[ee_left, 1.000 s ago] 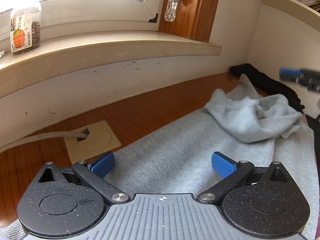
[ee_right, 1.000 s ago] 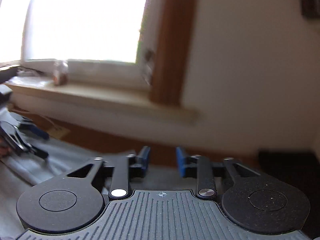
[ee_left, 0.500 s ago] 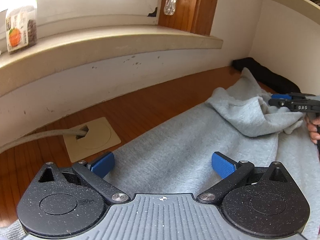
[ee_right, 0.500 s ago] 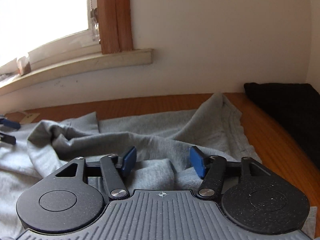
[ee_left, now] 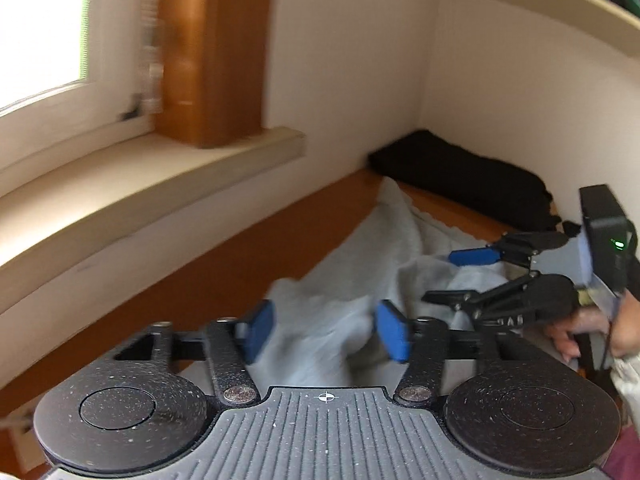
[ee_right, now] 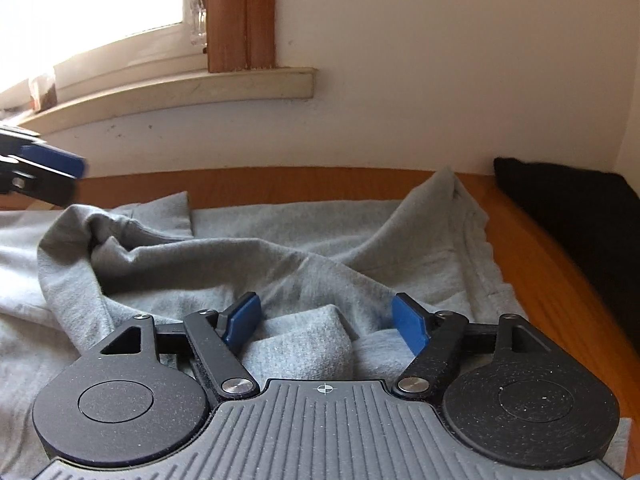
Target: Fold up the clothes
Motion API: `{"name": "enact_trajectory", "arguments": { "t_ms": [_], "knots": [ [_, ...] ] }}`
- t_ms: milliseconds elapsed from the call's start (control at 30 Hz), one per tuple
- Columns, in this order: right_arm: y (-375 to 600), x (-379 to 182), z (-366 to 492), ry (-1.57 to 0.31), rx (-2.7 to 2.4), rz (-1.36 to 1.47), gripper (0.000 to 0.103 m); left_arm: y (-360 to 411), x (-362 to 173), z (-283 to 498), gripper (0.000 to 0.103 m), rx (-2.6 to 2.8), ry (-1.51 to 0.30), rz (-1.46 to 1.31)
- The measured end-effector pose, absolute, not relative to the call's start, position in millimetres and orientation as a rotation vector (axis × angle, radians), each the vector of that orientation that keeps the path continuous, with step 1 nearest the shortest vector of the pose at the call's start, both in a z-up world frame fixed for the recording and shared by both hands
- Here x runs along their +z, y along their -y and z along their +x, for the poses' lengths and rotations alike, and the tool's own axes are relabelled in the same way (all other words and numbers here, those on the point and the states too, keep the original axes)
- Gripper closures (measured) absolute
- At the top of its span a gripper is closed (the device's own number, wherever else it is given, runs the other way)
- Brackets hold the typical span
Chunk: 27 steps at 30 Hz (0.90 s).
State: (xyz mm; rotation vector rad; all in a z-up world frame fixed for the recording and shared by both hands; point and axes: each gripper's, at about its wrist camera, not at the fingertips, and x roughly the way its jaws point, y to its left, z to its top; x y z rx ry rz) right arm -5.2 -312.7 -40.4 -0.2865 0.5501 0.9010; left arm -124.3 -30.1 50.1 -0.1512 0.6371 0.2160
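Both jaws wide over the rumpled grey garment point(ee_right: 280, 264), bare wooden tabletop point(ee_right: 532, 240) along its right hem.

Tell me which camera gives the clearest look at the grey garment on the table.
The right wrist view. It shows the grey garment sharp and filling the frame, with its folds, a raised corner and a stitched edge, and the open right gripper over a bunched part. The left wrist view shows it motion-blurred and partly hidden behind both grippers.
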Motion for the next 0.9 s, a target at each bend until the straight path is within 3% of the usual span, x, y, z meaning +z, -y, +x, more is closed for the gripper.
{"name": "enact_trajectory", "arguments": {
  "t_ms": [100,300,400,500,567,600,633,700,900],
  "knots": [
    [315.8,-39.9,-4.3,-0.543,0.892,-0.271,0.029,36.1,36.5,-101.0,0.028,0.23,-0.698,-0.107],
    [318.9,-38.4,-8.8,-0.502,0.879,-0.269,0.029,20.0,19.4,-103.2,0.051,0.251,-0.732,-0.158],
    [319.3,-38.3,-8.4,-0.498,0.874,-0.264,0.029,16.8,14.9,-109.9,0.051,0.232,-0.746,-0.179],
    [319.8,-38.5,-7.4,-0.497,0.868,-0.257,0.029,19.3,14.2,-114.9,0.038,0.233,-0.757,-0.168],
    [319.7,-38.8,-6.8,-0.5,0.865,-0.256,0.029,21.4,11.0,-114.7,0.038,0.241,-0.768,-0.136],
    [320.0,-38.9,-6.3,-0.501,0.863,-0.252,0.029,21.5,10.4,-116.4,0.046,0.24,-0.764,-0.135],
    [320.4,-39.1,-5.9,-0.502,0.861,-0.248,0.029,20.7,10.6,-119.6,0.068,0.236,-0.752,-0.146],
    [321.9,-39.5,-4.5,-0.505,0.857,-0.234,0.029,15.8,17.5,-134.3,0.094,0.237,-0.697,-0.208],
    [339.9,-40.0,3.1,-0.494,0.797,-0.111,0.028,6.7,47.7,-204.3,0.094,0.304,-0.541,-0.292]
  ]
}}
